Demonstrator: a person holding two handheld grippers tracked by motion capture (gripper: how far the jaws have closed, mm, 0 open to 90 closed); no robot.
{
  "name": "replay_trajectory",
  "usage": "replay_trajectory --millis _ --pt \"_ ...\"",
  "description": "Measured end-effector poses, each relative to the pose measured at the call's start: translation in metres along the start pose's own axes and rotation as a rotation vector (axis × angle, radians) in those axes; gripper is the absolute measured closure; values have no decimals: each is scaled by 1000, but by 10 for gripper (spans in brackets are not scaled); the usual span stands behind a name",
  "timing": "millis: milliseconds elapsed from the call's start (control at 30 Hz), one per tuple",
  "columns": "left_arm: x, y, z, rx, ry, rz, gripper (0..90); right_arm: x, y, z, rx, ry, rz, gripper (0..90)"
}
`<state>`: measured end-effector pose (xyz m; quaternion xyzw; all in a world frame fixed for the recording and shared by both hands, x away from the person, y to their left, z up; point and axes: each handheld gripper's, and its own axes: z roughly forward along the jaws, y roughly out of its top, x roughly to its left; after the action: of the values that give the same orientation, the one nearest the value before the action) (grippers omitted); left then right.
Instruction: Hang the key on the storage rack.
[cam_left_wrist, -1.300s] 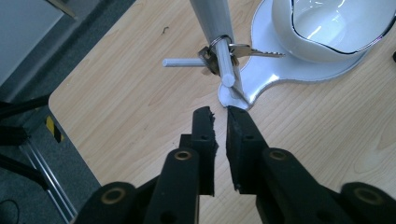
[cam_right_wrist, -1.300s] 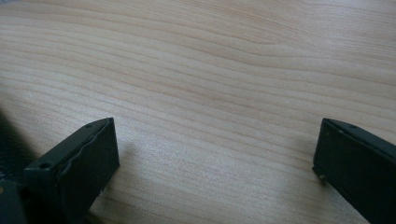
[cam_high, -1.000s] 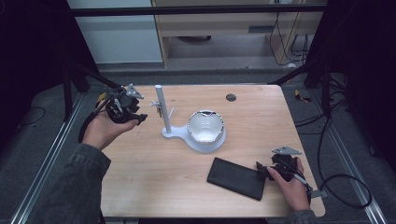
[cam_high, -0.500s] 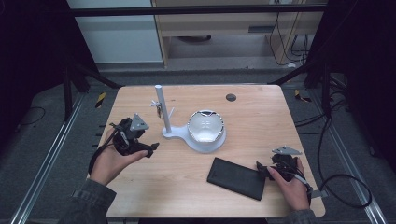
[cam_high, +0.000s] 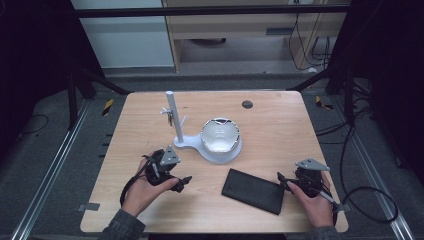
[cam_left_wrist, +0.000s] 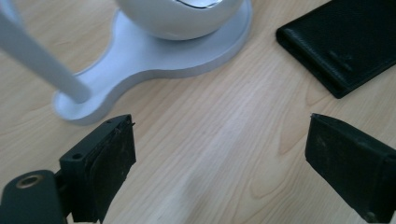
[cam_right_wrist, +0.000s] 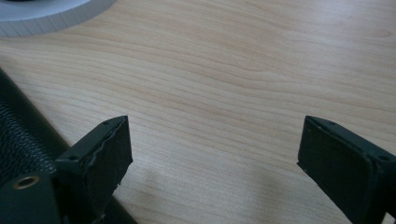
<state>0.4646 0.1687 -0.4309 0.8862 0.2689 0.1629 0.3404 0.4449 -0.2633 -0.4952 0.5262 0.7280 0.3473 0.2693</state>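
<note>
We see the left hand-held gripper (cam_high: 184, 183) just opened wide, empty over the worktop (cam_high: 280, 125) front-left, and the right hand-held gripper (cam_high: 284, 181) closing slightly, empty, beside the black wallet (cam_high: 254, 191) near the front edge.

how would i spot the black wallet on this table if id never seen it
Start at the wooden table and its white stand with a bowl near the middle. Just in front and right lies the black wallet, beside the right tongs: the one flat, dark rectangle there.

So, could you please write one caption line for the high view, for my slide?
Two open hand-held grippers, left gripper and right gripper, flank a black wallet lying flat before a white stand on a wooden table.
</note>
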Motion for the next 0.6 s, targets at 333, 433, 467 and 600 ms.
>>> replay_trajectory --millis 333,433,467,600 --pt "-35 3 41 -29 -121 33 133 12 -2 -18 -71 -32 -26 249" --pt "-46 4 48 -24 -139 41 130 14 -4 -26 -95 -34 -34 304" --pt "-49 4 49 -30 -142 41 127 14 -5 -30 -107 -35 -39 315" --pt "-58 4 48 -75 -125 64 176 14 -7 -35 -113 -34 -37 319"
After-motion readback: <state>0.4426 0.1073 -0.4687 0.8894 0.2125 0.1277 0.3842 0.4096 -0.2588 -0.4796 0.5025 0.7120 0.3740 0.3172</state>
